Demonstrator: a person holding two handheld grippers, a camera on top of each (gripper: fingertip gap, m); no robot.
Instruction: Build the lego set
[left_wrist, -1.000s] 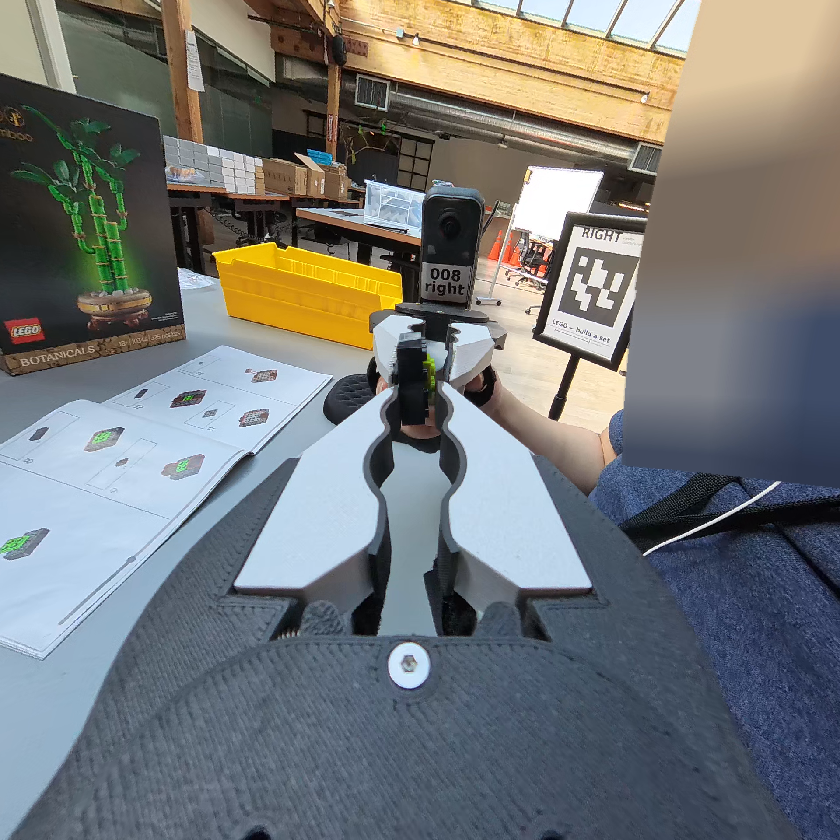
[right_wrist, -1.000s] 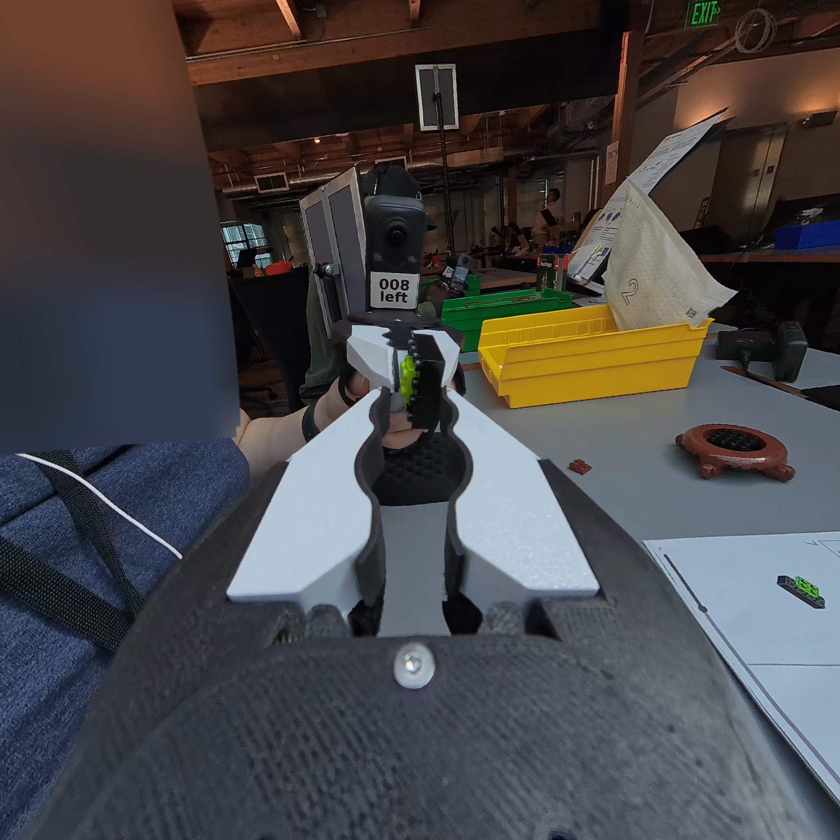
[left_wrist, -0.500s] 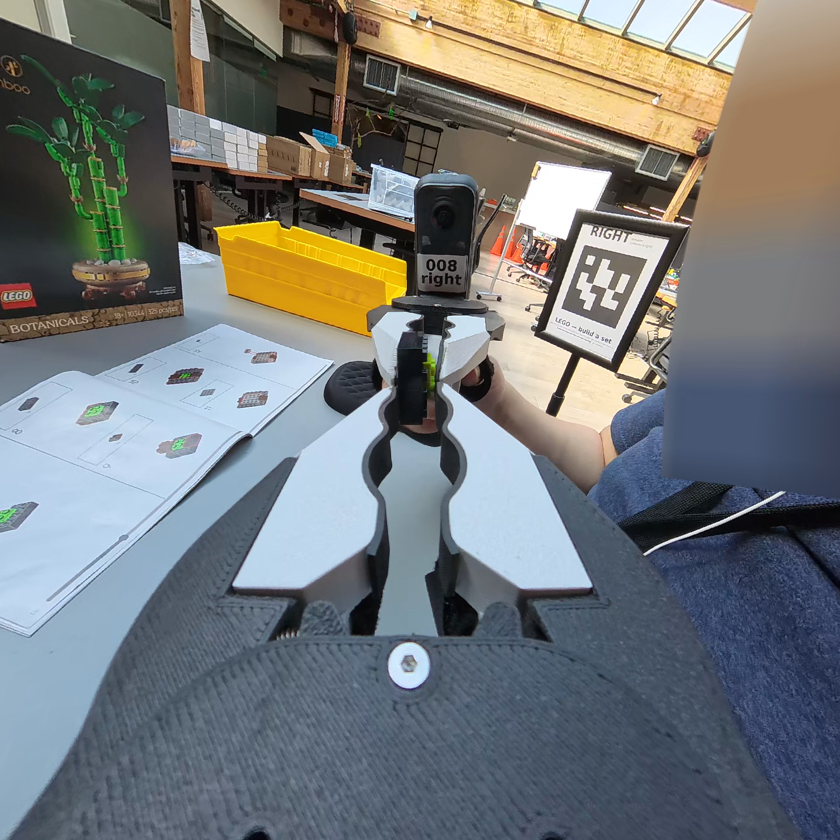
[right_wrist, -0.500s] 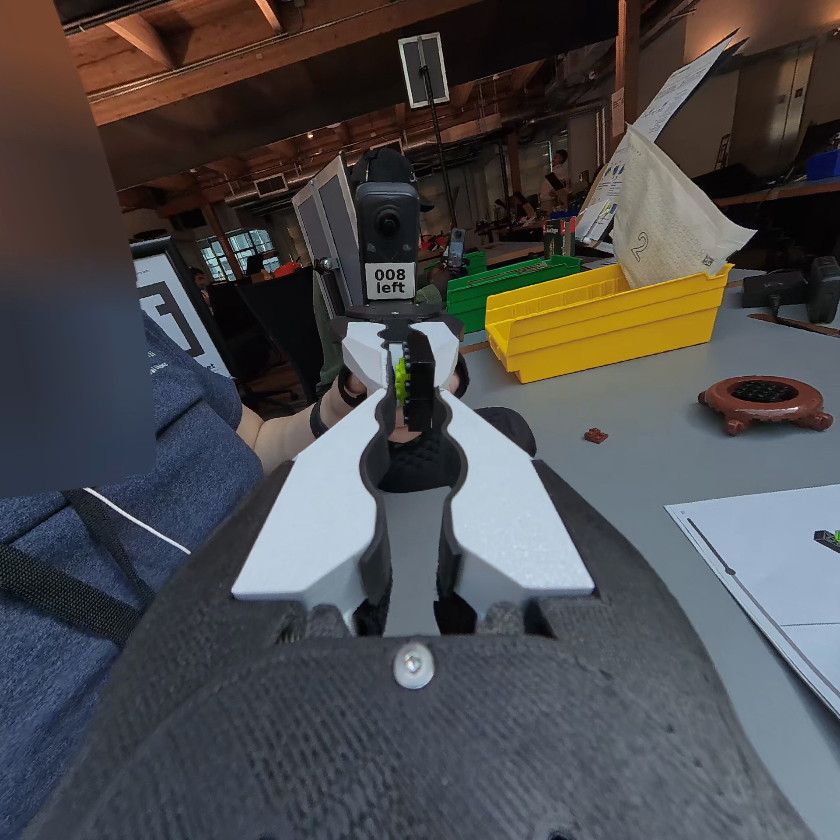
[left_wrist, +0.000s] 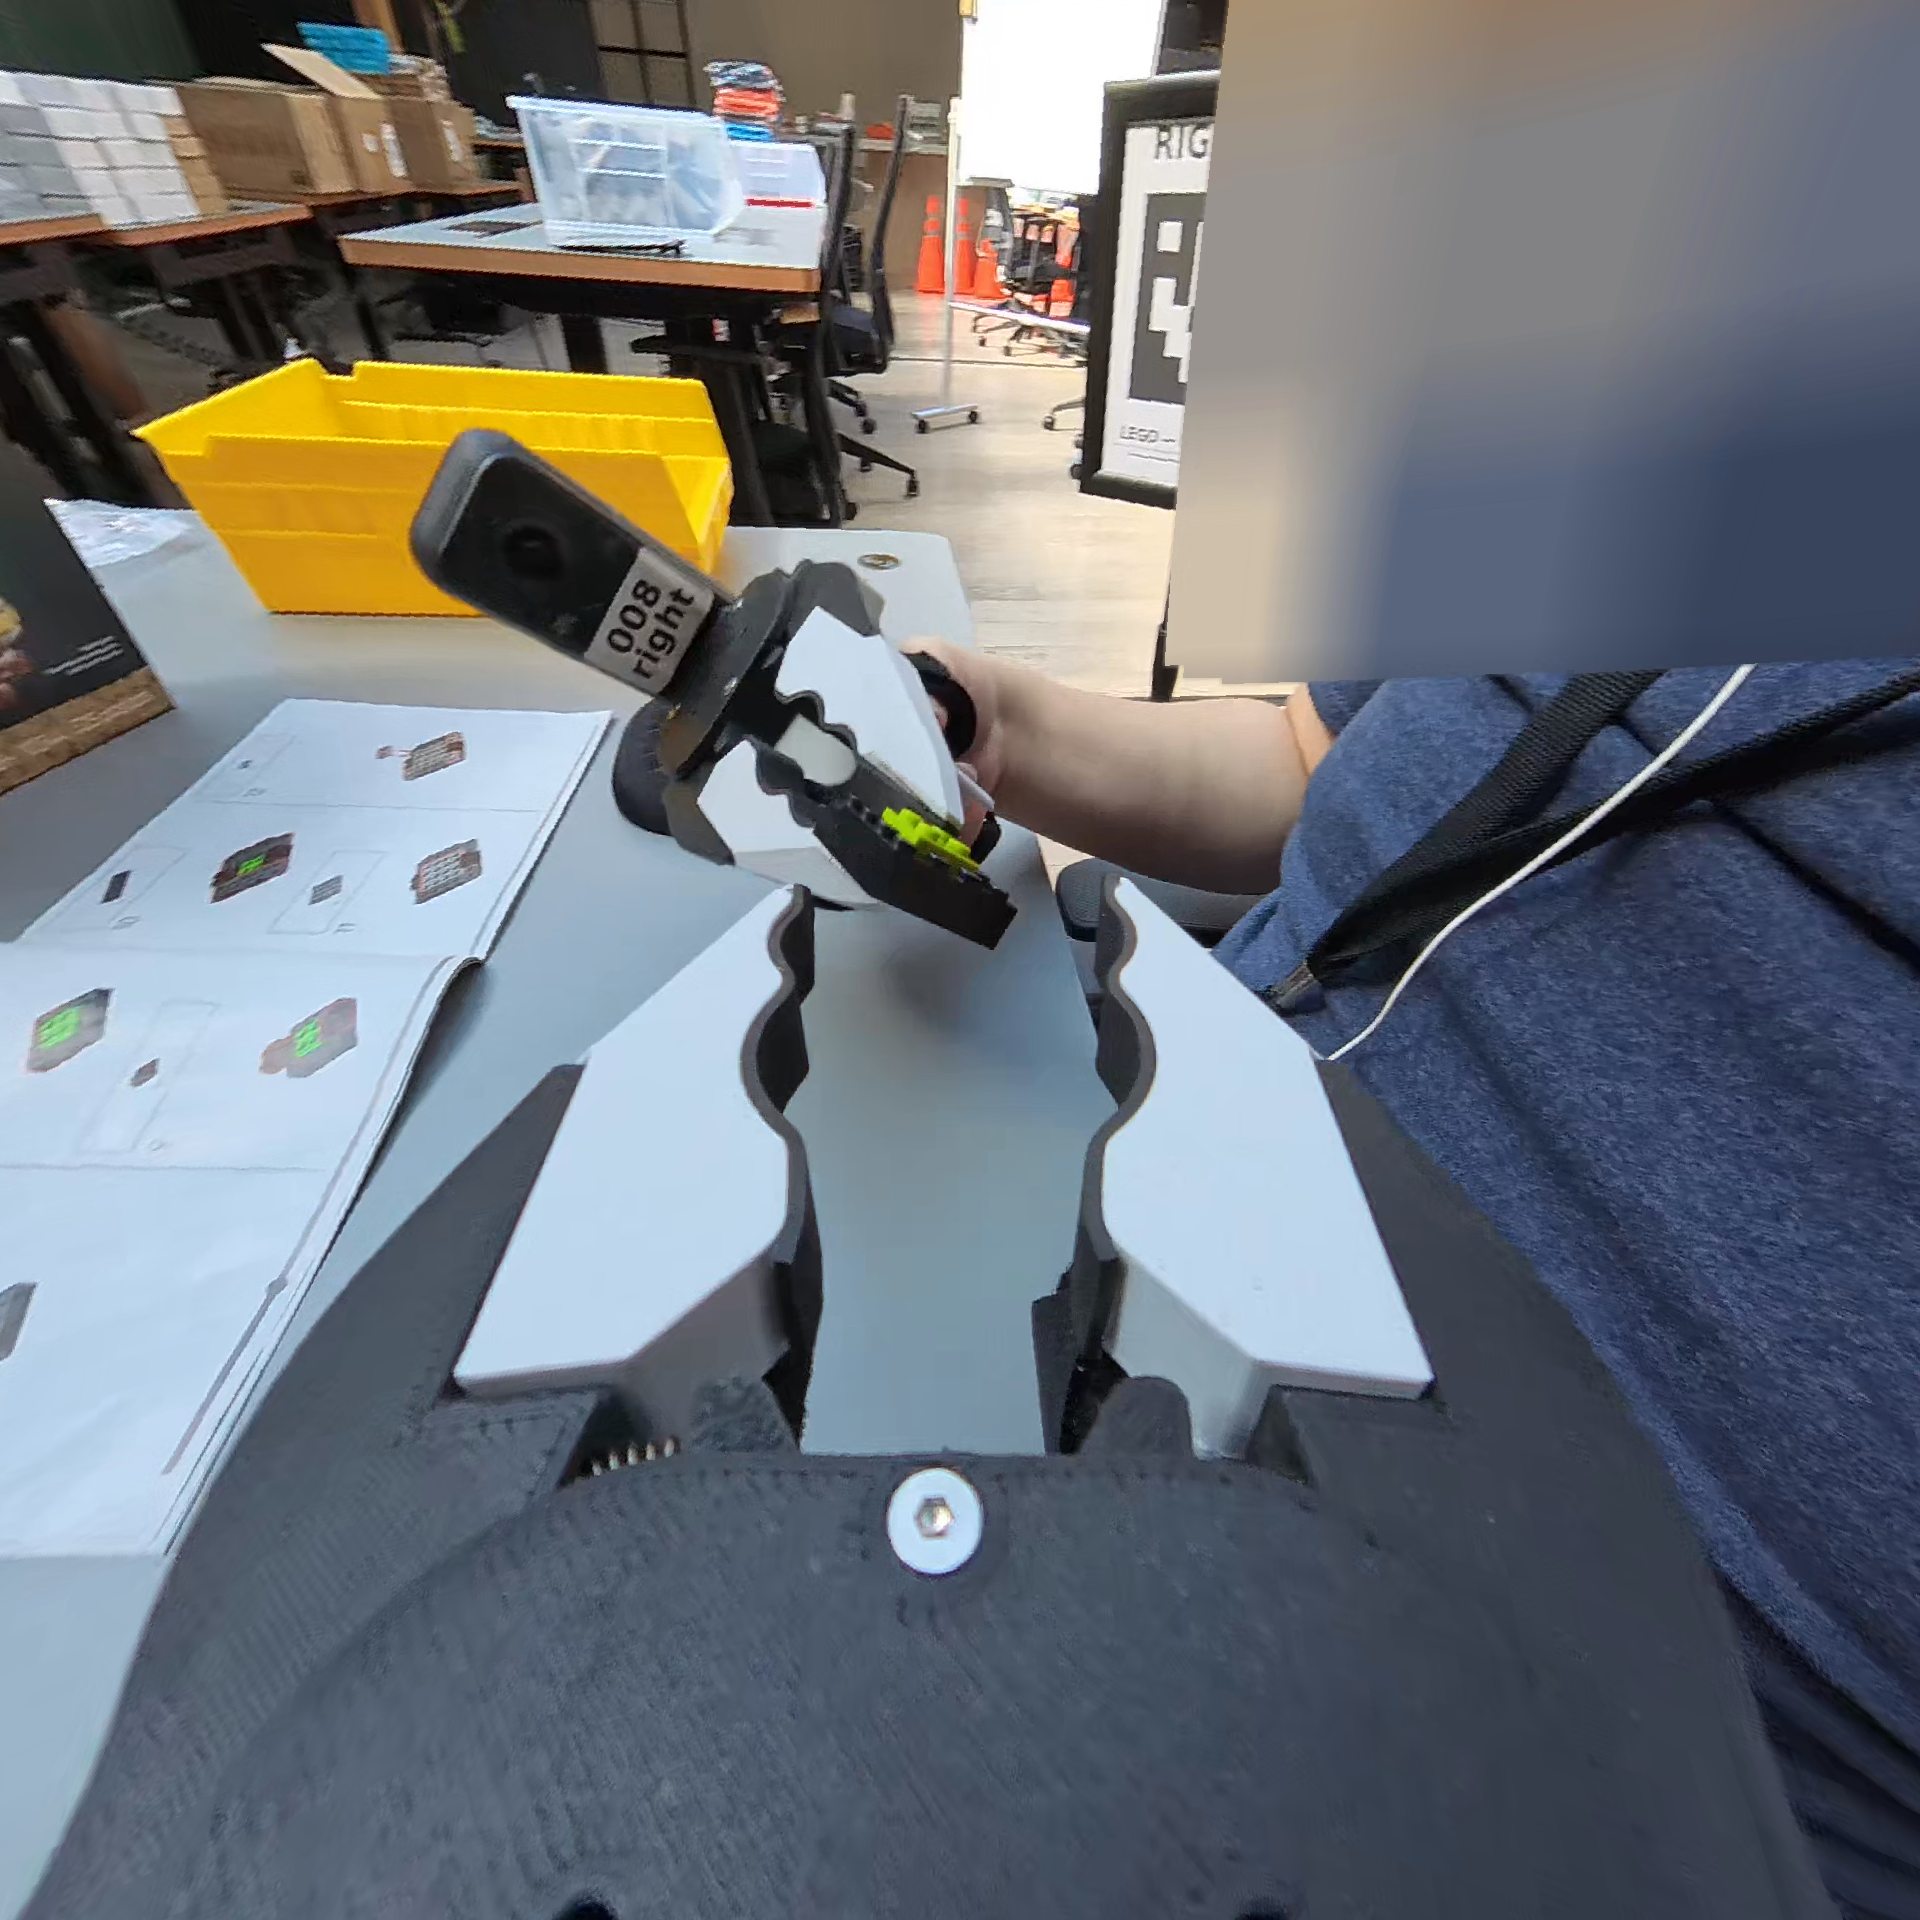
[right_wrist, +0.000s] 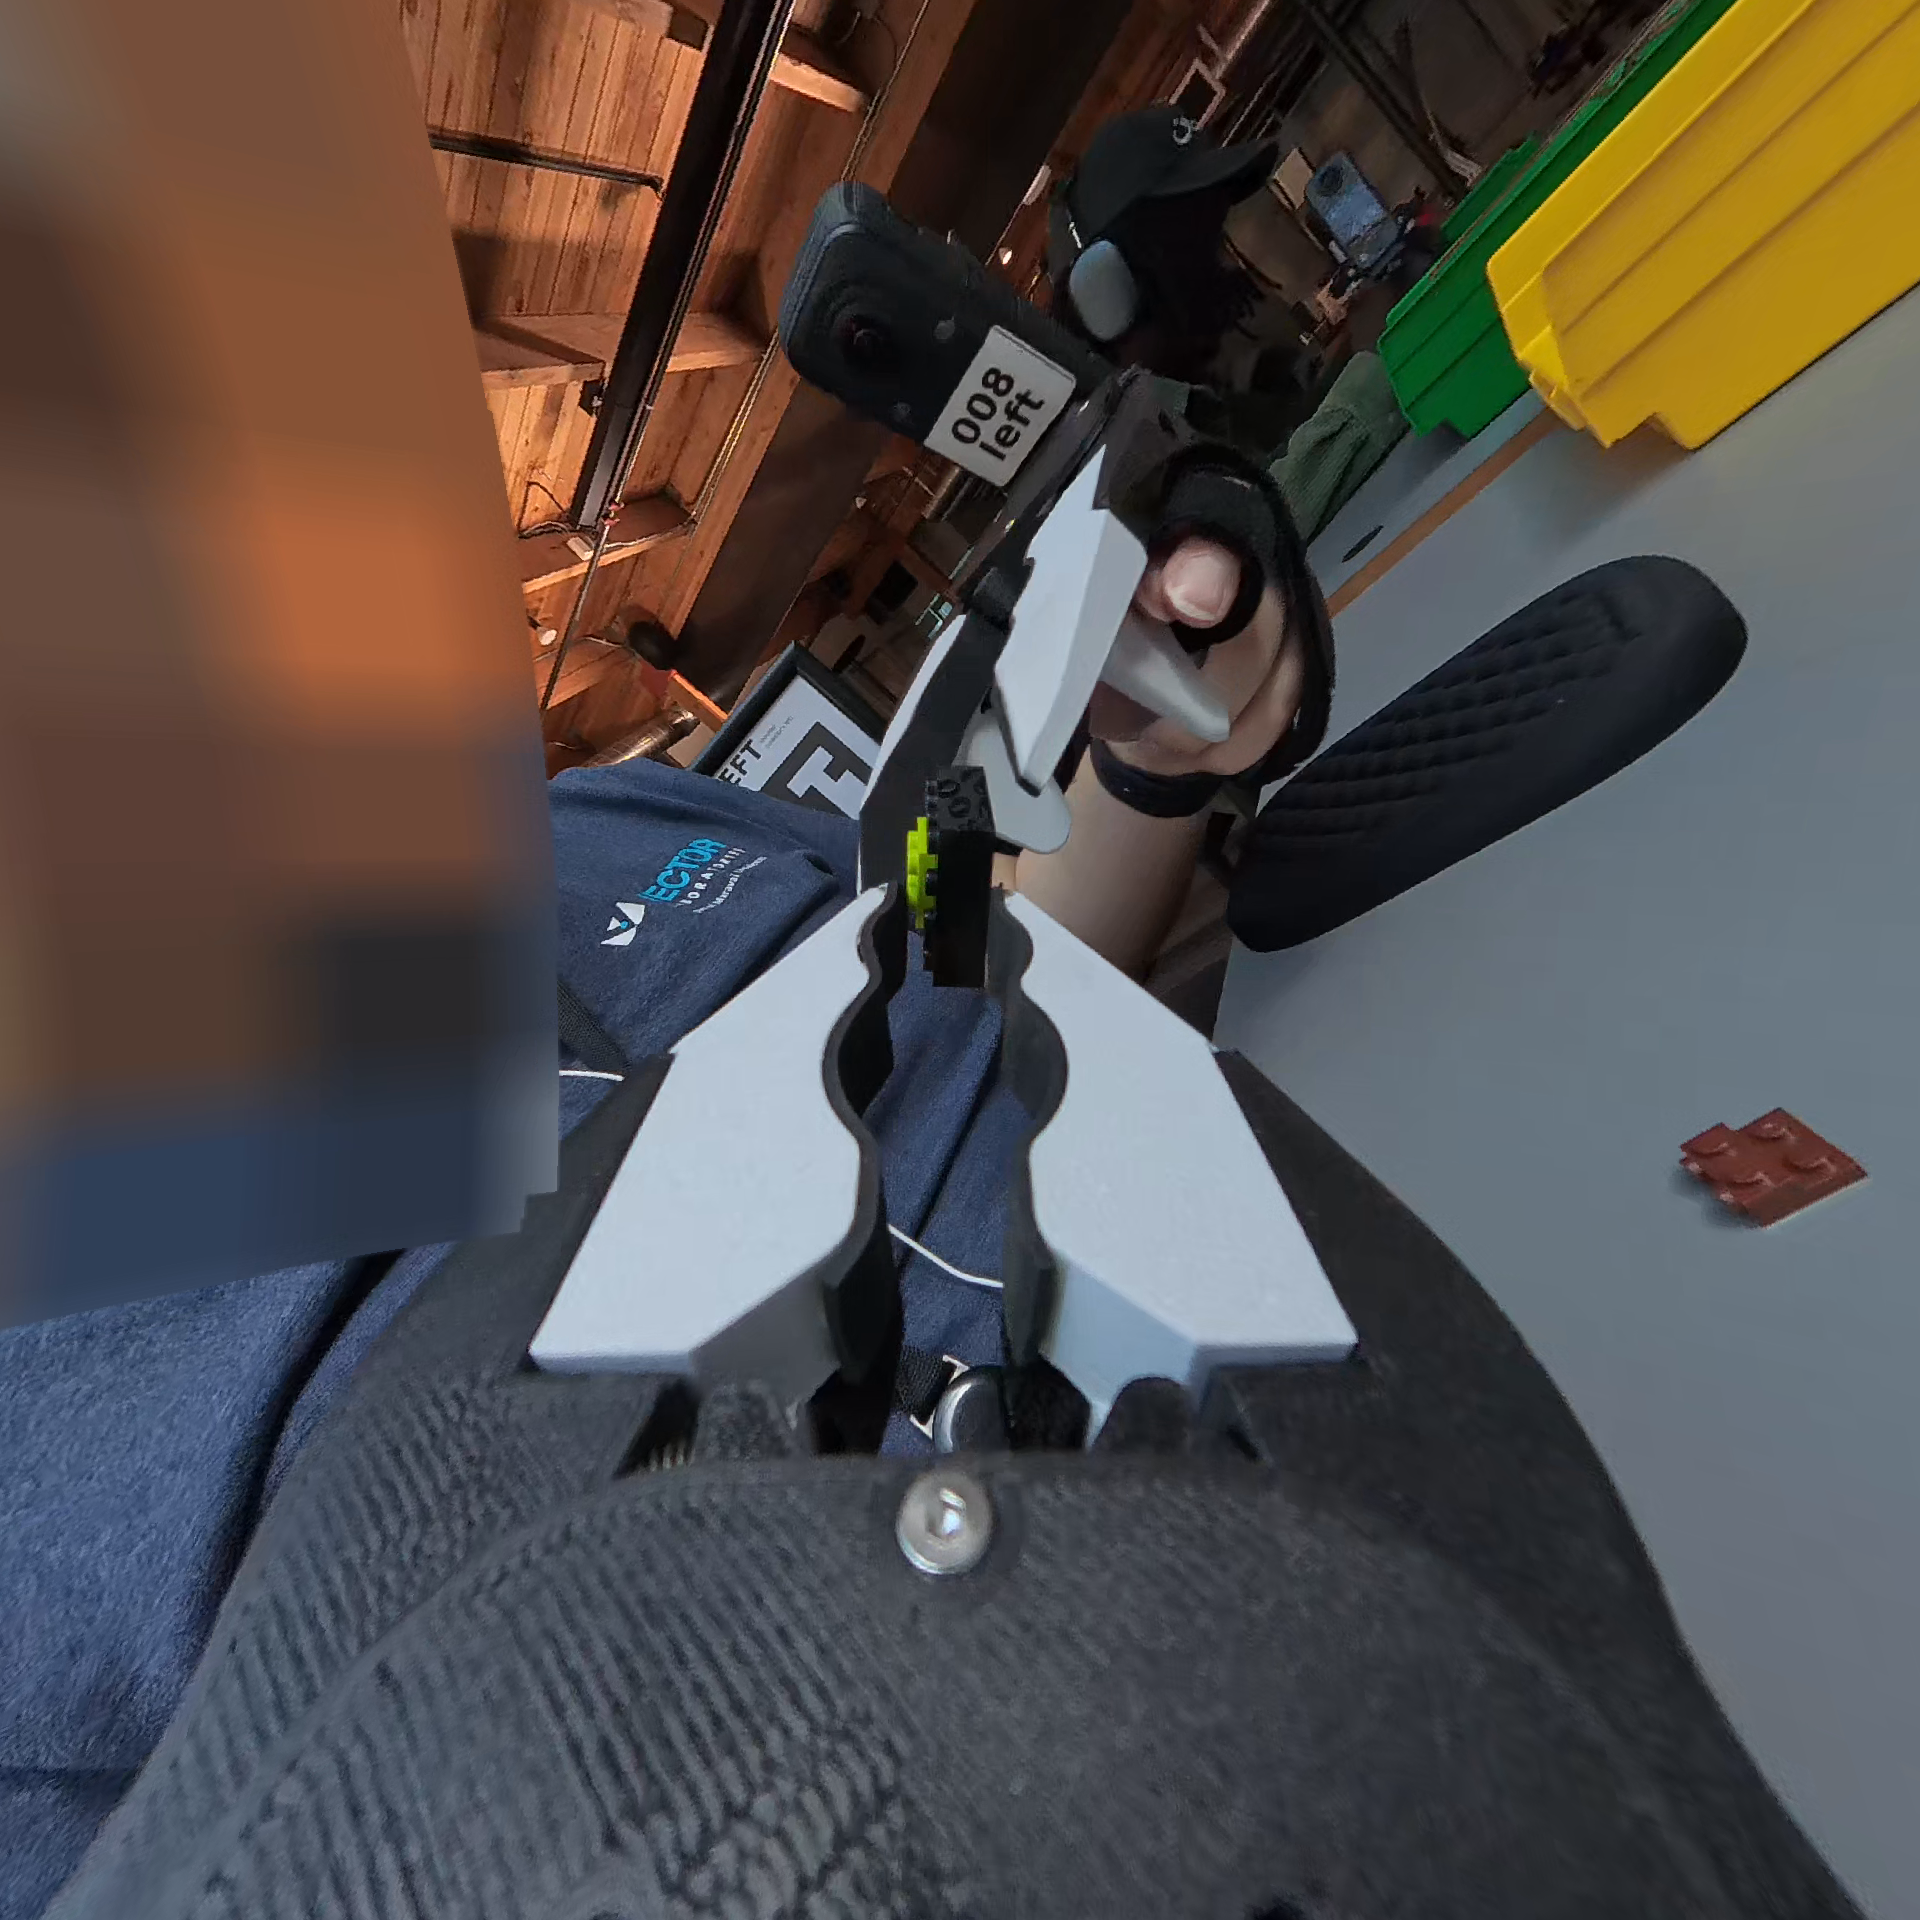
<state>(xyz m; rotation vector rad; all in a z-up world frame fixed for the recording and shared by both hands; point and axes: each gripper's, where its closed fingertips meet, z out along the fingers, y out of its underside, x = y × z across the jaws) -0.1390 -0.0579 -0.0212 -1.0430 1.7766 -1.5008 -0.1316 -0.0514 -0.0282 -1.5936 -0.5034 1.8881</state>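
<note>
Between both units, right gripper (right_wrist: 940, 914) fingers clamp small black plate assy w/ lime-green piece (right_wrist: 954, 883); left gripper (left_wrist: 951, 925) fingers open, empty. Reddish-brown plate (right_wrist: 1771, 1174) at 3 o'clock on counter, unattached. Build est. early.

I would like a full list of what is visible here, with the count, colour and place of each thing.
brick assembly: one, black with a lime piece, clamped in the right tool
loose plate: one, reddish-brown, on the grey table
instruction booklet: one, white, open on the table
yellow bin: one, yellow, behind the booklet
green bin: one, green, far background
set box: one, dark, left table edge
left tool: one, grey and black, open, empty
right tool: one, grey and black, shut
</note>
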